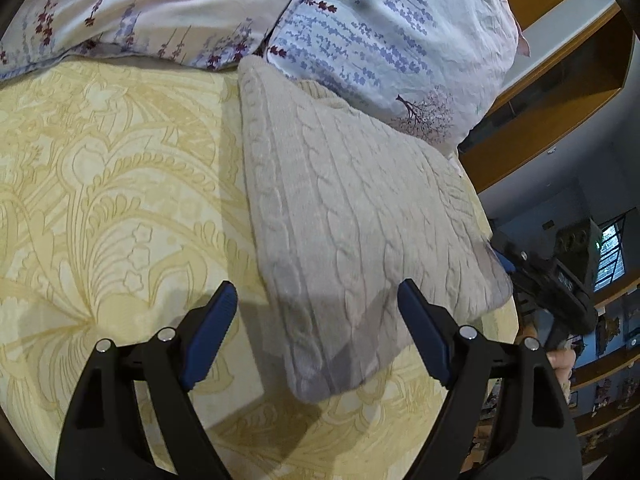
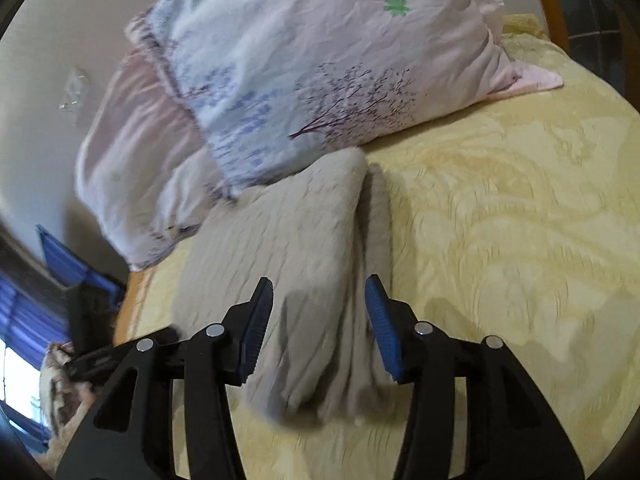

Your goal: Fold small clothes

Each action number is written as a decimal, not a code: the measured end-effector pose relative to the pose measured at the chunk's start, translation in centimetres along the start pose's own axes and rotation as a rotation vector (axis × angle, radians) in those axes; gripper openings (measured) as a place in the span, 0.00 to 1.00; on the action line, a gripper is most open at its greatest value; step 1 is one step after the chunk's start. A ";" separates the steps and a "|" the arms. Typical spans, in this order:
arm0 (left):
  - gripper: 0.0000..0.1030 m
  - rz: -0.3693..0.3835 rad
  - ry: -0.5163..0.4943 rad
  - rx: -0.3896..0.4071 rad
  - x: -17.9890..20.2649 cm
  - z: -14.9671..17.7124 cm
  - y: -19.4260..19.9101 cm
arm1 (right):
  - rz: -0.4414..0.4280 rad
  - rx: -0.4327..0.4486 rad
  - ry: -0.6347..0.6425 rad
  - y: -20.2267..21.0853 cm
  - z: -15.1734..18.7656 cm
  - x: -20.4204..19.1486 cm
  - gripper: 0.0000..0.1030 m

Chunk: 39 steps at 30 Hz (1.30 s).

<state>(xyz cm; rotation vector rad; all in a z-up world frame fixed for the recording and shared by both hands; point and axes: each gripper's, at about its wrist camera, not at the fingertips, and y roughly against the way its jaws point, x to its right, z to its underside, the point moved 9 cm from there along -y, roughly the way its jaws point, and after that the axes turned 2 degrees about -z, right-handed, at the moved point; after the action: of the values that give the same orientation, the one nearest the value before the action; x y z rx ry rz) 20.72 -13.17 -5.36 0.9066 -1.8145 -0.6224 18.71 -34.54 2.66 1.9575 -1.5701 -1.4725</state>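
I think the fold is mostly done. The sweater (image 1: 352, 216) lies mid frame on the yellow bed (image 1: 112, 184), w/ its top by the pillow (image 1: 392, 32). It's a thick, soft gray knit block. My left tongs (image 1: 316, 332) & right tongs (image 2: 318, 320) are both wide apart, holding nothing. Maybe just a tidy-up left.

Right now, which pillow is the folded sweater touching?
The blue-flowered pillow with the tree print; the beige cable-knit sweater butts against its lower edge. The pinkish pillow lies apart.

No legible text, labels, numbers — either view.
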 end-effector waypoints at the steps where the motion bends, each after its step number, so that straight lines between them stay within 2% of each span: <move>1: 0.77 0.001 0.002 -0.003 0.0 0.2 0.0 | -0.003 -0.007 0.002 0.1 0.5 -0.1 0.49; 6: 0.77 -0.010 -0.005 -0.013 0.0 1.1 0.0 | -0.032 -0.047 0.014 -0.1 2.6 -0.8 0.48; 7: 0.77 -0.011 -0.005 -0.018 0.1 1.3 0.0 | -0.030 -0.045 0.028 -0.2 2.9 -1.1 0.43; 10: 0.77 -0.013 -0.011 -0.016 0.4 1.5 0.0 | 0.001 -0.041 0.070 -0.5 3.2 -1.2 0.14; 11: 0.77 -0.014 -0.014 -0.015 0.6 1.6 0.0 | 0.011 -0.033 0.069 -0.4 3.2 -1.0 0.11; 15: 0.77 -0.009 -0.028 -0.016 1.2 1.8 0.1 | 0.006 0.072 0.071 2.1 1.9 -1.1 0.09; 17: 0.77 -0.009 -0.040 -0.017 1.5 1.9 0.1 | 0.017 0.097 0.083 2.9 1.7 -1.0 0.08; 19: 0.77 -0.010 -0.049 -0.021 1.6 2.1 0.1 | 0.054 0.074 0.093 2.6 2.3 -0.4 0.08; 21: 0.77 -0.010 -0.050 -0.027 1.6 2.2 -0.2 | 0.093 0.015 0.067 1.2 3.6 1.2 0.08; 24: 0.77 -0.013 -0.050 -0.036 1.5 2.3 -0.3 | 0.075 -0.024 0.026 0.1 4.5 2.2 0.09; 26: 0.77 -0.010 -0.040 -0.025 1.2 1.8 -0.1 | 0.049 -0.028 0.018 0.5 4.1 1.9 0.12; 27: 0.77 -0.007 -0.032 -0.016 1.0 1.3 0.1 | 0.039 -0.026 0.017 0.8 3.8 1.7 0.16; 28: 0.77 -0.002 -0.018 -0.003 0.8 0.6 0.3 | 0.038 -0.019 0.011 1.2 3.1 1.5 0.29; 29: 0.77 -0.001 -0.006 0.007 0.5 0.0 0.5 | 0.040 -0.011 0.008 1.5 2.5 1.5 0.37; 30: 0.77 0.000 0.006 0.018 0.3 -0.8 0.6 | 0.036 0.005 0.003 1.8 1.7 1.4 0.56; 31: 0.77 0.002 0.019 0.031 0.0 -1.9 0.5 | 0.029 0.025 -0.008 2.0 0.5 1.3 0.63; 34: 0.77 0.004 0.086 0.054 -1.2 -4.8 -0.1 | -0.011 0.049 -0.050 1.3 -2.5 1.6 0.63; 37: 0.77 0.013 0.163 0.059 -2.3 -7.9 -1.3 | -0.031 0.014 -0.106 -1.1 -5.4 2.6 0.63; 39: 0.77 -0.003 0.178 0.068 -2.9 -9.6 -2.1 | -0.033 -0.004 -0.141 -2.7 -6.7 3.3 0.63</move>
<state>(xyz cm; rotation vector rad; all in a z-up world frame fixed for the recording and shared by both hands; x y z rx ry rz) 30.88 -12.20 -4.70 0.9790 -1.6826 -0.4684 25.41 -38.75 2.08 1.9243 -1.5954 -1.6584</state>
